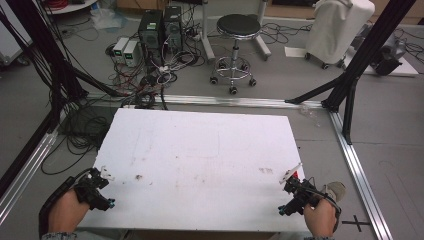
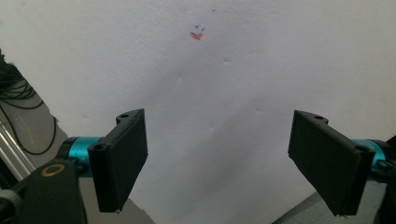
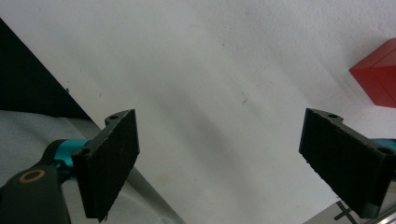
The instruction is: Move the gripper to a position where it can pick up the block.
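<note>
Although little lies on the white desk (image 1: 200, 145), the red block (image 3: 379, 72) near its right front corner is the thing in play, seen in the high view as a small red spot (image 1: 295, 174) just beyond the right hand-held gripper (image 1: 294, 186). In the right gripper view the block sits at the upper right edge, ahead of the jaws and off to their right side, apart from them; its long axis cannot be told, since the frame cuts it off. The right hand-held gripper (image 3: 219, 158) is released, its 2 black jaws spread wide with bare desk between them. The left hand-held gripper (image 1: 100, 182) hovers at the left front corner, well apart from the block, and is also released (image 2: 217, 161), jaws wide over empty desk with a small red mark (image 2: 197, 35) ahead. The right one is plainly nearer, so I judge the coming move to be a short reach forward and rightward to bring the block between its jaws
</note>
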{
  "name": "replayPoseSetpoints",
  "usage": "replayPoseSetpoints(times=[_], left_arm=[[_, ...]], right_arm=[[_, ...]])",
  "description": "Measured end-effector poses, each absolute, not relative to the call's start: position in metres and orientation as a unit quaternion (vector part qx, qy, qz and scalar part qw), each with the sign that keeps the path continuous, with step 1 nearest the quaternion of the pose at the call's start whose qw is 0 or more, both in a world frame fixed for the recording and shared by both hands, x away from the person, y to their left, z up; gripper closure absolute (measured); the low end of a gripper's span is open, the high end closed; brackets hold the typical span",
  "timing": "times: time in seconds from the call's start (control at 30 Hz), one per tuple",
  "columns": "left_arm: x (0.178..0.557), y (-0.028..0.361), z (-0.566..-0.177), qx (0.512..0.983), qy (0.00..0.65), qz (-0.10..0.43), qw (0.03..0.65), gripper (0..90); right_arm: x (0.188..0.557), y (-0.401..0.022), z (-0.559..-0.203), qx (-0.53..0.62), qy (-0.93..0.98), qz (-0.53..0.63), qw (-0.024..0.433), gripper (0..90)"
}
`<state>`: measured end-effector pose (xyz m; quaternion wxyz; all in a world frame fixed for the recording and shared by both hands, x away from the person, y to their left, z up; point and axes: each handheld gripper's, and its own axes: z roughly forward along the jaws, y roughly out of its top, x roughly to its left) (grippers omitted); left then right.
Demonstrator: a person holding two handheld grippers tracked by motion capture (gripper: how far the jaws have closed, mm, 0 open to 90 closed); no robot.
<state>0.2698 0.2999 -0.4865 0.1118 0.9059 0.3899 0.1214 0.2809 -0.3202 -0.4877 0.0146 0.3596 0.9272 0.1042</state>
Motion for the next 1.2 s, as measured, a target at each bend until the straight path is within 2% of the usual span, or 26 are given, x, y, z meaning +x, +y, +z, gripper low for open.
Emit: replayPoseSetpoints(times=[0.83, 1.2], left_arm=[[0.27, 0.299, -0.483, 0.904, 0.388, 0.13, 0.123, 20.1], [0.268, 0.302, -0.48, 0.901, 0.391, 0.136, 0.128, 20.1]], right_arm=[[0.277, -0.325, -0.485, 0.364, 0.923, 0.12, 0.022, 11.4], [0.278, -0.345, -0.481, 0.353, 0.926, 0.13, 0.021, 11.5]])
